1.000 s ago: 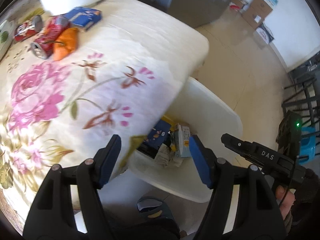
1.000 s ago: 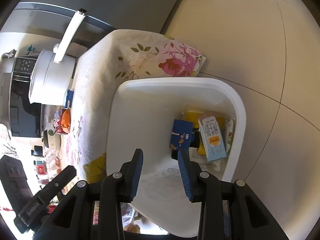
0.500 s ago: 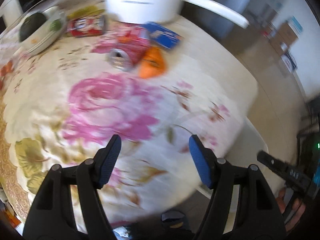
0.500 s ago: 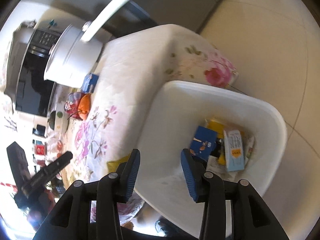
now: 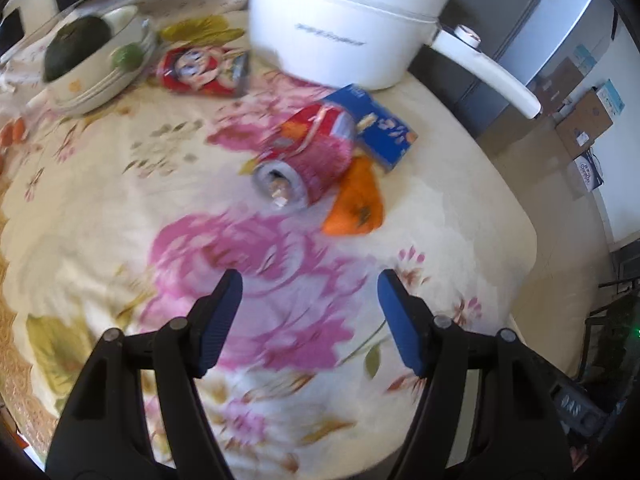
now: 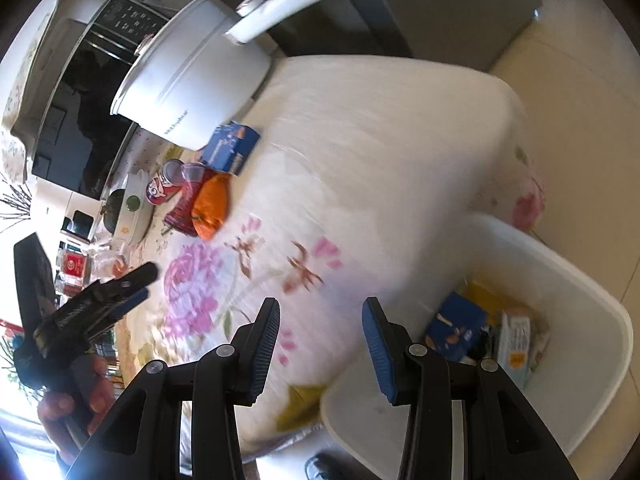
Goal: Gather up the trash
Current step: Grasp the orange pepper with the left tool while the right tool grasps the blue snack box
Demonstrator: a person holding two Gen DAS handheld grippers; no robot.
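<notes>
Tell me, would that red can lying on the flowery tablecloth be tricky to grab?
Probably a bit. The red can lies on its side, so a nudge could roll it. It looks like thin metal, likely light and easily dented. The orange wrapper and blue box crowd against it, which may block rolling.

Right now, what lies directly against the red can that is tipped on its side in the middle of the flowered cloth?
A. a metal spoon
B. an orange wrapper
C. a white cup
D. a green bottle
B: the orange wrapper lies right beside the red can, touching it, on the flowered cloth.
</notes>
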